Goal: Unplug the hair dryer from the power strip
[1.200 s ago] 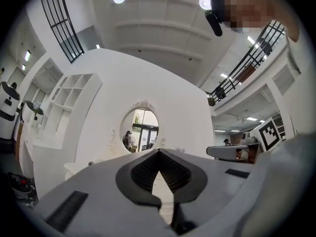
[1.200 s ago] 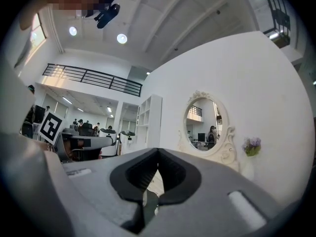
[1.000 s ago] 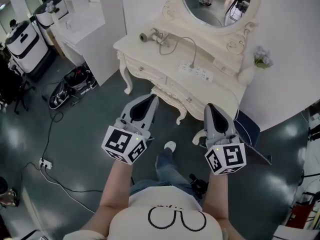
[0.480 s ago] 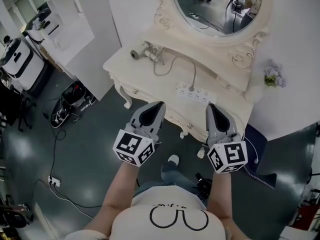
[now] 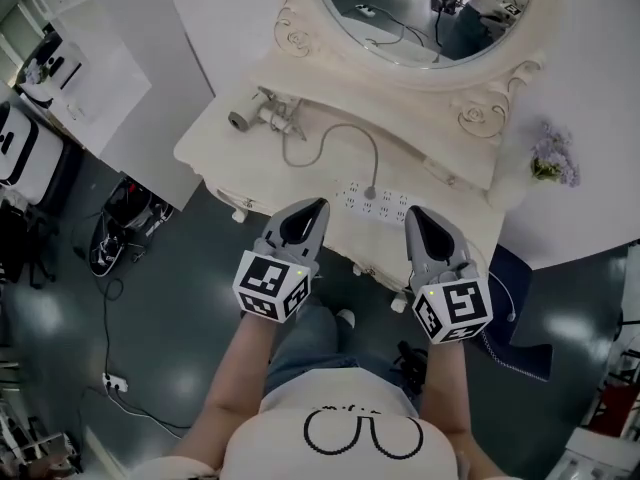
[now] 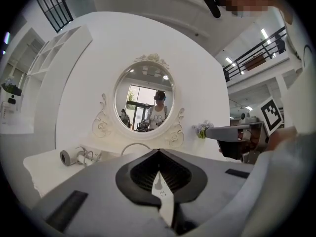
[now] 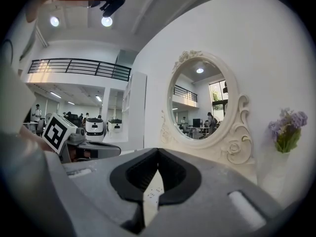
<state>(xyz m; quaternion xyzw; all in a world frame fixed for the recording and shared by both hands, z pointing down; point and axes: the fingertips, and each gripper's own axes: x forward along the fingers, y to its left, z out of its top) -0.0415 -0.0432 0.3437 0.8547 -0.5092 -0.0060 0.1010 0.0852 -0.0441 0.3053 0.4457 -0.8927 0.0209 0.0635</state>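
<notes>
A grey hair dryer point(image 5: 250, 116) lies at the back left of the cream vanity table point(image 5: 215, 153). Its cord curves right to a plug point(image 5: 368, 194) seated in the white power strip point(image 5: 385, 205) near the table's front edge. My left gripper point(image 5: 319, 204) is shut and empty, its tip just left of the strip. My right gripper point(image 5: 411, 212) is also shut and empty, at the strip's right end. In the left gripper view the dryer point(image 6: 66, 157) lies left, and the strip point(image 6: 159, 187) with the plug shows past the closed jaws. The right gripper view shows the strip point(image 7: 154, 191) too.
An oval mirror point(image 5: 420, 8) in a carved frame stands behind the table. A small bunch of purple flowers point(image 5: 552, 156) sits at the right. A dark bag point(image 5: 125, 203) and loose cables point(image 5: 108, 308) lie on the floor to the left.
The person has stepped up to the vanity. Both shut grippers have travelled forward from over the floor to the table's front edge, either side of the power strip.
</notes>
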